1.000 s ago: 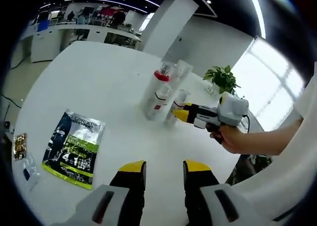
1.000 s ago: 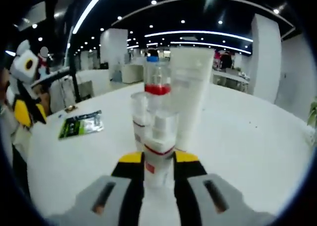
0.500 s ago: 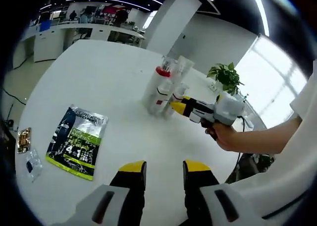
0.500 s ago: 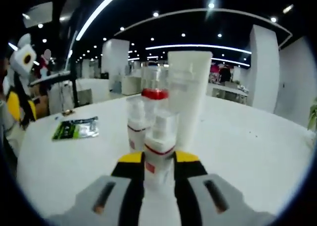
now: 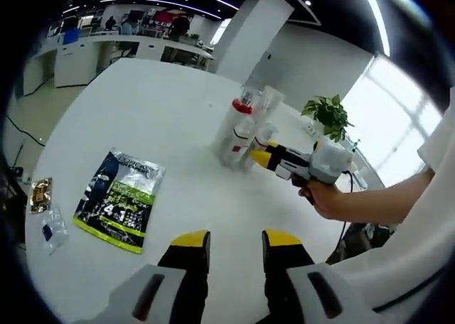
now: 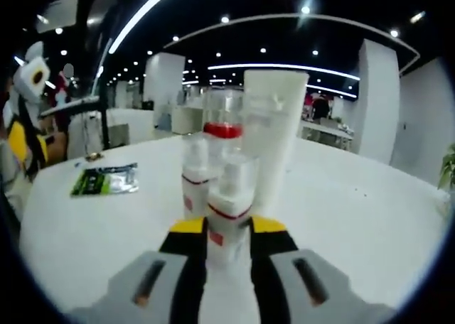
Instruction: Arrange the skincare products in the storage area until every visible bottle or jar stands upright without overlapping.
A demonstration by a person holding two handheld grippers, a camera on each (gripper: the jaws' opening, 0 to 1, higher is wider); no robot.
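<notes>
Open bare table (image 5: pixel 178 132) across the middle of the left gripper view, from the jaws up to the bottle cluster (image 5: pixel 245 128). Blocked at lower left by a flat sachet (image 5: pixel 121 200). Approach from the right taken by the right gripper (image 5: pixel 260 155), closed around a small bottle (image 6: pixel 227 210); tall tube (image 6: pixel 272 136) close behind.

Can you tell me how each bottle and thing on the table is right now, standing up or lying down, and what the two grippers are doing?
Small clear bottle with red band: upright, clamped between the right gripper's jaws.
Second small clear bottle with red label: upright, just behind.
Tall clear bottle with red collar: upright.
Tall white tube: standing on end.
Dark and green foil sachet: lying flat.
Right gripper: shut on the small bottle.
Left gripper: open, holding nothing.
</notes>
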